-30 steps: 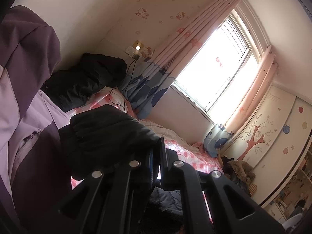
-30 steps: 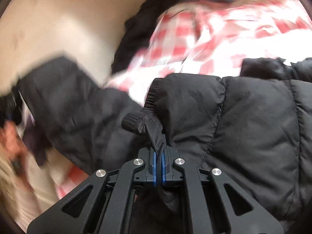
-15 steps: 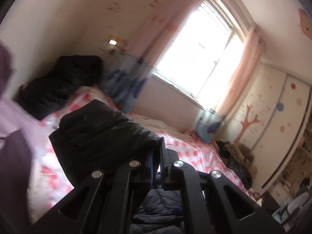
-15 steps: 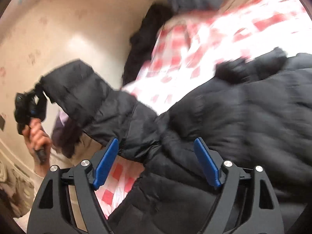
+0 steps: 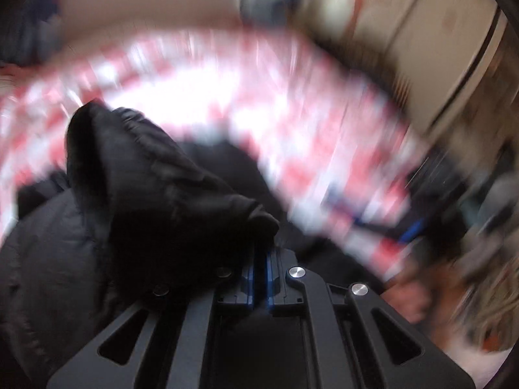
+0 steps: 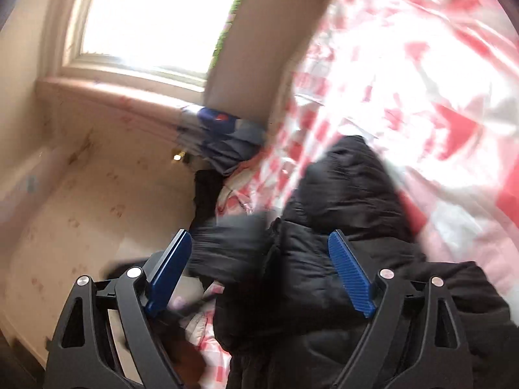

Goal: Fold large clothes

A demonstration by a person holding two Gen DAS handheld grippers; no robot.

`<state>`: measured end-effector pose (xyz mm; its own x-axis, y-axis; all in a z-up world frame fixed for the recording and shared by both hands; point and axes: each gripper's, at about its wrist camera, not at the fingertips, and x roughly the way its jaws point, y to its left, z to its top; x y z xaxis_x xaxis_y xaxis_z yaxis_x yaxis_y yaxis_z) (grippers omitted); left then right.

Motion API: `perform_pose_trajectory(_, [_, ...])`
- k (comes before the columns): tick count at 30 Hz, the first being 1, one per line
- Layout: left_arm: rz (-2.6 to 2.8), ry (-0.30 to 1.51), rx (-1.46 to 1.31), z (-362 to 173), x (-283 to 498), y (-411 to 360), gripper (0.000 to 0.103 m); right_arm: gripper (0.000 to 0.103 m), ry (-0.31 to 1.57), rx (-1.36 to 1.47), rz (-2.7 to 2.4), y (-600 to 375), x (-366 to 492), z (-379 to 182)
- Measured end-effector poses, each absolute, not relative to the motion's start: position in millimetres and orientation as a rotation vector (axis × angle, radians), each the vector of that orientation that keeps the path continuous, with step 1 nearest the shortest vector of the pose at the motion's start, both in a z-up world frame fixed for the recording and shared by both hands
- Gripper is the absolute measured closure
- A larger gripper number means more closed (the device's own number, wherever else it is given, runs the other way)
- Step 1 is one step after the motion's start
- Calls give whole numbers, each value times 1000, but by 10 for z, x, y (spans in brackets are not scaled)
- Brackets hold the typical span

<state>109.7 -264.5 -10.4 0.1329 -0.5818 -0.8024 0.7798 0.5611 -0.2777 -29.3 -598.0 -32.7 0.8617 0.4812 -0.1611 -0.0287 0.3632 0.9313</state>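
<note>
Right now my left gripper [image 5: 259,253] has its blue pads [image 5: 249,278] pressed tight together w/ a fold of the black puffer jacket [image 5: 155,201] pinched between them — looks like a sleeve end, bunched up and draped over the left finger. Rest of the jacket spreads dark below and to the left of that bunch. Behind it is the red-and-white checked bedspread [image 5: 292,103], very smeared, so no detail. Far right of the left wrist view is a pale cupboard [image 5: 421,48], also blurred; some blue and dark shapes near the right edge I can't identify.

My right gripper [image 6: 262,278] is spread wide, blue pads [image 6: 350,275] well apart, nothing clamped. The jacket [image 6: 340,227] lies between and beyond the fingers on the checked bedspread [image 6: 421,81], one dark part sticking up toward the sheet, a blurred sleeve-like bit crossing toward the left pad — can't tell if it touches. Bottom right, more jacket bulk passes under the right finger.

Upper left in the right wrist view: bright window [image 6: 149,16], beige wall [image 6: 81,178] below it. A blue-grey fabric heap [image 6: 223,139] sits at the bed's far corner.
</note>
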Motion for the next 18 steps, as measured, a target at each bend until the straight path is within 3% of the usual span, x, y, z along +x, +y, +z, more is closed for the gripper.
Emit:
perform_pose_trajectory(3, [-997,1105,316,-434,965,-2831,97,18,474,1164,335,-6006,-197,-397])
perform_pose_trajectory(7, [-1052,1097,333,-253,878,-2640,95,13,514,1135,396,-5874,52,-389])
perform_pose_trajectory(8, [-1051,1090,342,-197,868,-2594,91,13,525,1125,432,-5756,140,-381])
perform_pose_trajectory(11, [-1028,1017,356,66,826,-2330,52,10,543,1076,506,-5506,235,-328])
perform_pose_trajectory(18, [-1015,925,317,378,1086,-2337,49,8,502,930,491,-5194,176,-53])
